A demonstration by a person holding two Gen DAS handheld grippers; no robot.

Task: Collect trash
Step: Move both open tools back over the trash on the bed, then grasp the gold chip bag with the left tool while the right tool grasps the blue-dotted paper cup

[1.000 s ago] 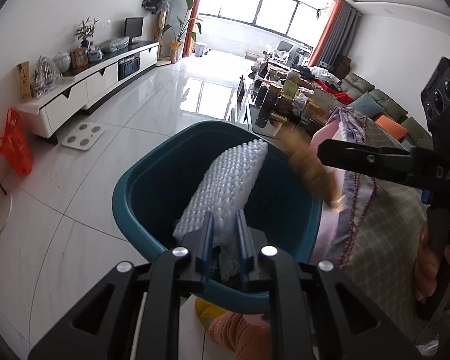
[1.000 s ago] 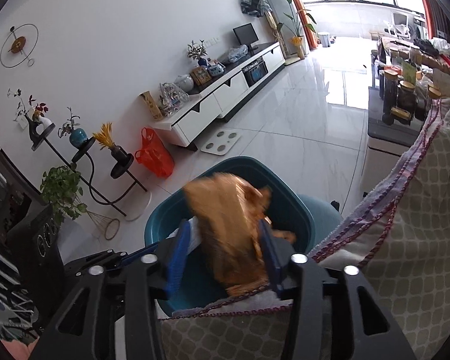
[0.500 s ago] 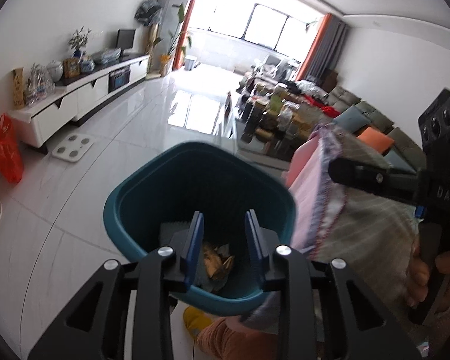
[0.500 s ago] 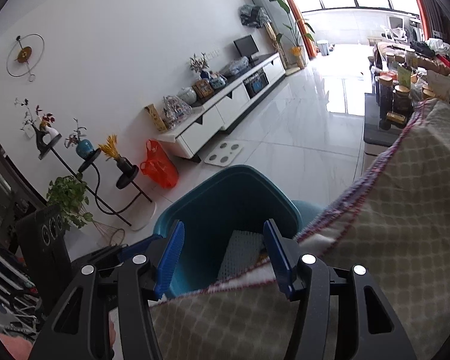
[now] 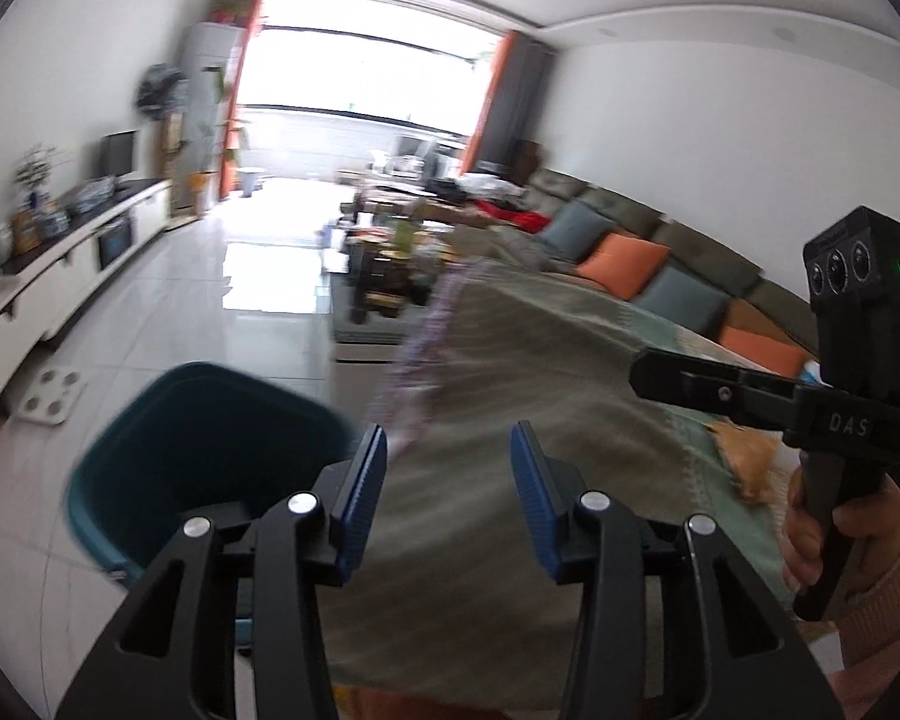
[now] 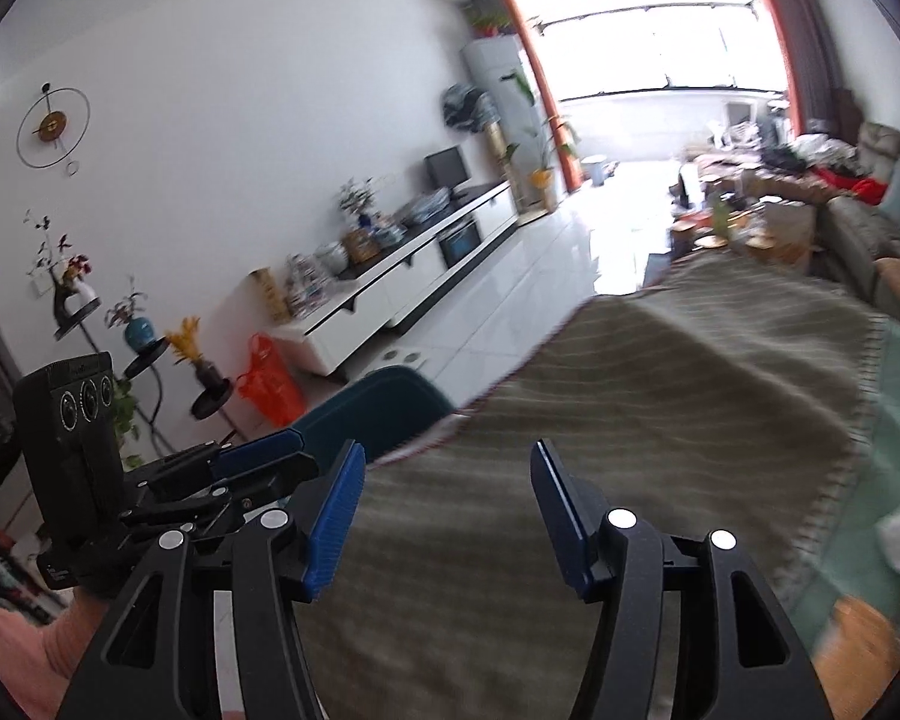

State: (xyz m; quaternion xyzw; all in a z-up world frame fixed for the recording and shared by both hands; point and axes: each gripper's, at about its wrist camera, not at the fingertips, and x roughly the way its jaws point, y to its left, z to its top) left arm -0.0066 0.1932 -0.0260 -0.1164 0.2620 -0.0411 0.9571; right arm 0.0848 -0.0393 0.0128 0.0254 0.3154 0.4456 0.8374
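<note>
The teal bin (image 5: 198, 456) is seen low at left, beside the cloth-covered surface (image 5: 546, 372). Both tools (image 5: 449, 480) (image 6: 447, 510), lately opening, gape empty. Orange scrap (image 5: 744, 456) at right should be approached slowly.

The white tiled floor (image 5: 222, 324) carries a teal bin (image 5: 168, 456), standing just beside the cloth-covered bench (image 5: 540, 372). A white bathroom scale (image 5: 51, 393) lies on the floor beyond the bin. An orange bag (image 6: 270, 381) rests on the floor near the bin, against the white cabinet (image 6: 390, 300).
</note>
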